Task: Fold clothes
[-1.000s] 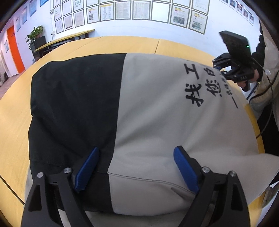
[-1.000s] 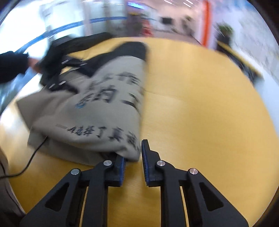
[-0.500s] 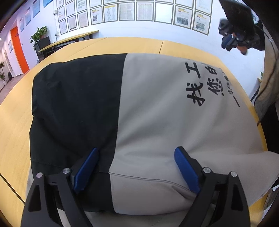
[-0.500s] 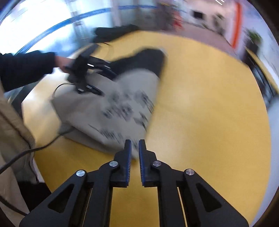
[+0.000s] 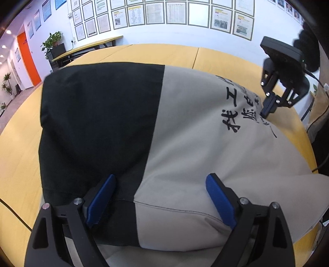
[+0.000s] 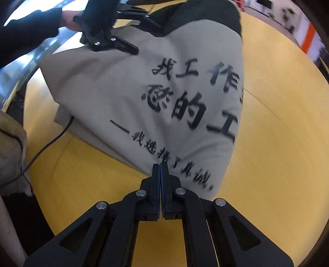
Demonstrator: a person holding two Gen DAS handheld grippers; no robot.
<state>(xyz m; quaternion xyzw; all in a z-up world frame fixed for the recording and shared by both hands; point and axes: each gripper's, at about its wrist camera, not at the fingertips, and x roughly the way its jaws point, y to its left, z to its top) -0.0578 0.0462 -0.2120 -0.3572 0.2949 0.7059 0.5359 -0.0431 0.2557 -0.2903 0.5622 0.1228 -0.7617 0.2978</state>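
A yellow wooden table fills both views, its top made of panels with a seam running toward the far edge. On it lies the garment, folded into a thick pad that covers most of the tabletop in the left wrist view: one part black, toward the table's left side, the other grey-beige with black printed characters, toward the right edge. In the right wrist view the garment lies across the middle of the table, bare yellow top showing on both sides, and the lowest line of print runs along its near edge.

The left gripper stands wide, its blue pads on either side of the garment's near edge, right where black meets grey. Cloth lies between the pads, which do not press it. From the other camera the left gripper shows at the garment's far corner, carried by a hand in a dark sleeve.

The right gripper has its pads drawn together with only a hairline gap, the tips at the garment's printed edge. Whether any cloth is pinched between them cannot be told. In the left wrist view the right gripper points down at the printed side, near the table's right edge.

A thin black cable trails across the table beside the garment.
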